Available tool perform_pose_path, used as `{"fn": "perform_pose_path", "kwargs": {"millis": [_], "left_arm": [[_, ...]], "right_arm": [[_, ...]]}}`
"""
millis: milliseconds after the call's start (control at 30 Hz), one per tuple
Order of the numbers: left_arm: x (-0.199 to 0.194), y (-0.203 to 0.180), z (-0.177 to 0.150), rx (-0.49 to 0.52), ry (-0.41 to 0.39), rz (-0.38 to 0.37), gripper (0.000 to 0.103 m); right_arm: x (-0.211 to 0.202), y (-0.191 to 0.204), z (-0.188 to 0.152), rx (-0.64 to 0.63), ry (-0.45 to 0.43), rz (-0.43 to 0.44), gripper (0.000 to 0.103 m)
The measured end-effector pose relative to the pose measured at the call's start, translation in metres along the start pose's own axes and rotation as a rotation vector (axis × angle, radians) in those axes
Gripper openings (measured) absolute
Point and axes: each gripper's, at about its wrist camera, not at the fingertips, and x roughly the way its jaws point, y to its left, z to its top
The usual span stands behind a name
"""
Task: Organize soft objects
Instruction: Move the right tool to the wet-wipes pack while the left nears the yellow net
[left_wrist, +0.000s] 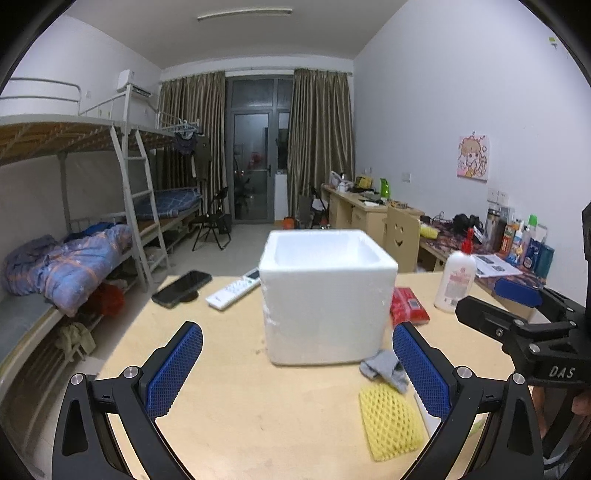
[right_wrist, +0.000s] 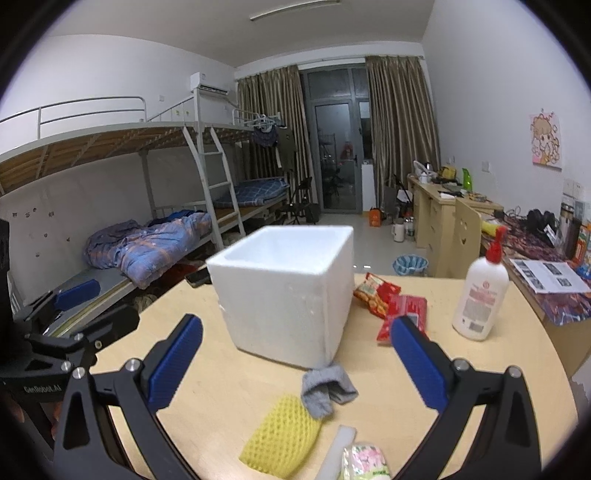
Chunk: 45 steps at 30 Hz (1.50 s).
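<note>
Hovering over the near edge of the bench (right_wrist: 517, 369), both grippers are spread wide with nothing between their blue pads. The right gripper (right_wrist: 295, 354) looks almost straight down its fingers at the soft things: a crumpled grey sock (right_wrist: 327, 387) lies touching the near bottom corner of the white foam box (right_wrist: 288, 291), and a yellow foam fruit net (right_wrist: 282, 432) lies just nearer the bench's near edge, touching or slightly overlapped by the sock. Its long axis runs diagonally, from near-left to far-right in that view. A pink-and-white floral packet (right_wrist: 365, 463) and a white strip sit at the near edge, to the right of the net.

From the left gripper (left_wrist: 297, 365), the same sock (left_wrist: 384, 369) and net (left_wrist: 389, 421) lie off to the right, partly behind its right pad, so the right gripper is the better placed of the 2. My judgement: the box, open at the top, is the likely destination, and the next reach is a short forward dip onto the sock or net, closing across the net's short axis.

Red snack packets (right_wrist: 391, 302), a lotion bottle (right_wrist: 480, 291), a phone (left_wrist: 181, 288) and a remote (left_wrist: 236, 290) stand farther back, apart from the soft pile.
</note>
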Motion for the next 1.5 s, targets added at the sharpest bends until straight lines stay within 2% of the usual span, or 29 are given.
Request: {"fn": "perform_pose_path", "kwargs": {"millis": [333,500,767,1100,1500], "left_arm": [[0.019,-0.009,-0.042,-0.02,0.046,-0.024,0.103],[0.02,-0.005,-0.056,-0.064,0.033,-0.032,0.103],[0.03,-0.012,-0.065,-0.053,0.054,-0.044,0.103],[0.057,-0.035,-0.081,-0.022,0.143,-0.118,0.103],[0.081,-0.066,-0.098,0.038,0.231,-0.186,0.103]], "right_arm": [[0.005,0.0,-0.032,0.006,0.051,-0.041,0.103],[0.007,-0.003,-0.045,0.016,0.071,-0.064,0.103],[0.01,-0.003,-0.055,0.026,0.096,-0.086,0.103],[0.0,-0.032,-0.08,0.06,0.146,-0.206,0.103],[-0.006,-0.05,-0.103,0.062,0.211,-0.263,0.103]]}}
